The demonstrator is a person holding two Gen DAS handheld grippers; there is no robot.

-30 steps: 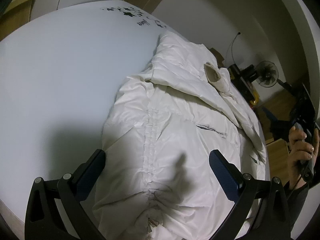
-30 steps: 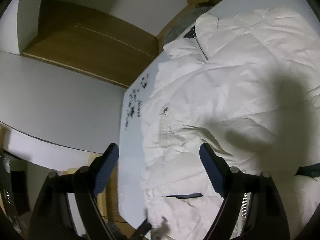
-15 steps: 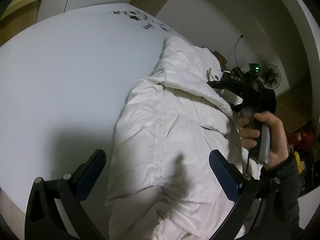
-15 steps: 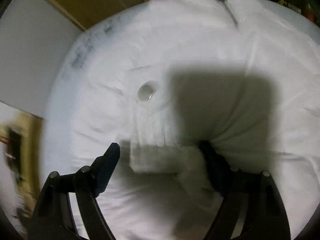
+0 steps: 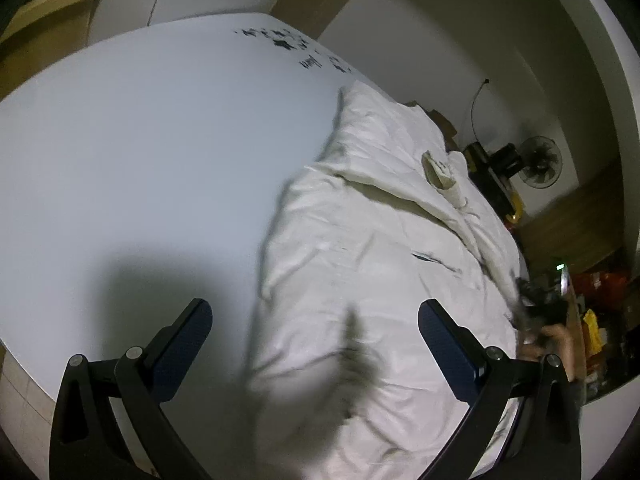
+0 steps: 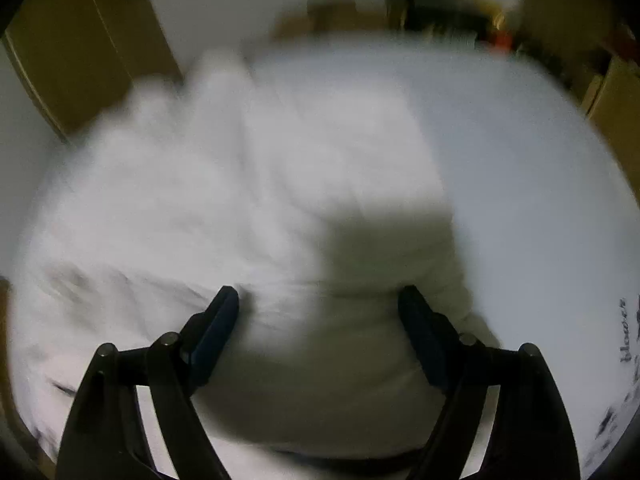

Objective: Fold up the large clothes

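1. left wrist view, far left: the white table (image 5: 140,168) takes up most of the frame. its near left edge curves out of view at the bottom, and black printed marks (image 5: 296,46) at the far edge are too small to read.
2. the left gripper (image 5: 315,326) hangs above the table with its jaws spread wide and nothing between them. one finger sits over bare table, the other over the garment.
3. the white puffer jacket (image 5: 372,240) lies rumpled on the right half of the table. its near end is blurred and cut off by the bottom of the frame, and its right edge falls away behind the gripper finger. a dark gripper shadow crosses the blurred part.
4. far right: a hand (image 5: 558,344) is only partly seen behind the finger, smeared by motion. the dark thing it holds cannot be made out. a fan (image 5: 540,162) stands by the wall behind.
5. right wrist view: the whole frame is motion-blurred. the jacket (image 6: 208,200) fills the left and centre as a white mass with no readable seams.
6. the right gripper (image 6: 319,306) has its jaws spread, both tips right at the jacket's bulging fabric. whether they press into it cannot be told. a square shadow lies between them.
7. right: bare table (image 6: 540,200), with cursive lettering (image 6: 626,332) clipped at the edge.
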